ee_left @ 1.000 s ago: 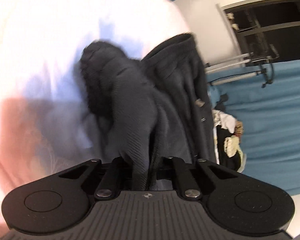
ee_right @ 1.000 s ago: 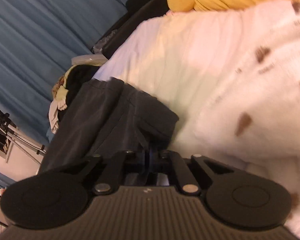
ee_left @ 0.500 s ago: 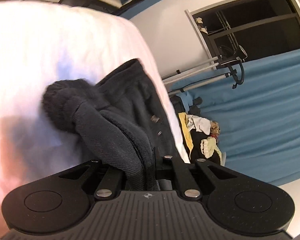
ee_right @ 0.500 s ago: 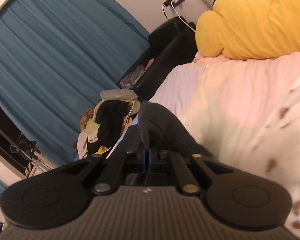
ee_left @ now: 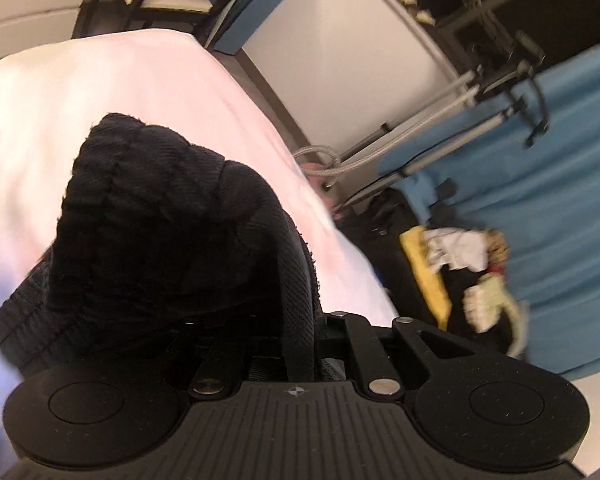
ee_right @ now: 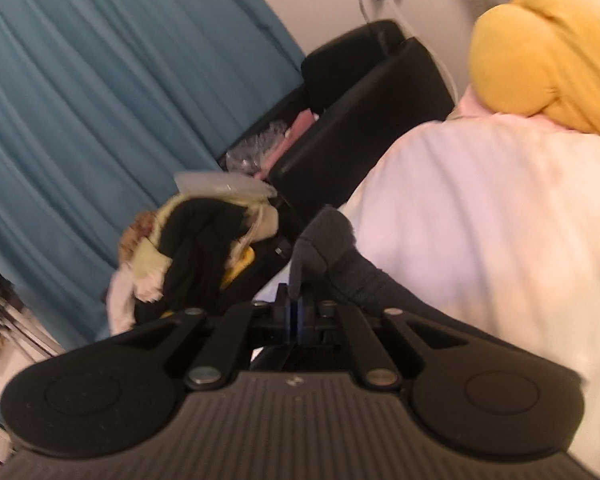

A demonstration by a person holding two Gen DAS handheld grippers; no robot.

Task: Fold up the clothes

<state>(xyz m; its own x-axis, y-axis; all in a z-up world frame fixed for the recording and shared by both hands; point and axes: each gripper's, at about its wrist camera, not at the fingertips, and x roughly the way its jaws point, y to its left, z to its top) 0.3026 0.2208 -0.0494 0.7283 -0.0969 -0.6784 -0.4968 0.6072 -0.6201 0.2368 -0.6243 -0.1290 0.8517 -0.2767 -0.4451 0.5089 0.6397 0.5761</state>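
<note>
You are holding one dark garment (ee_left: 160, 232) between both tools, above a bed covered by a white sheet (ee_left: 140, 80). Your left gripper (ee_left: 300, 344) is clamping a ribbed fold of that black knit fabric; the cloth is bunching up in a thick heap just in front of the jaws and is draping down over the left side of the tool, hiding the left finger. Your right gripper (ee_right: 296, 312) is pinching a thin grey edge of the garment (ee_right: 328, 248), with the jaws pressed nearly together on it and a small peak of fabric standing up just beyond the tips. In both views the fabric is hanging from the jaws over the sheet; whether any of it is touching the bed cannot be told. Beside the bed, in the right wrist view, a pile of mixed clothes (ee_right: 188, 256) is lying in front of a blue curtain (ee_right: 100, 100), and the same pile (ee_left: 468, 272) is showing in the left wrist view. A black armchair (ee_right: 360, 120) is standing near the wall, and a yellow cushion (ee_right: 548, 56) is resting at the far end of the bed. Both pictures are slightly blurred.
</note>
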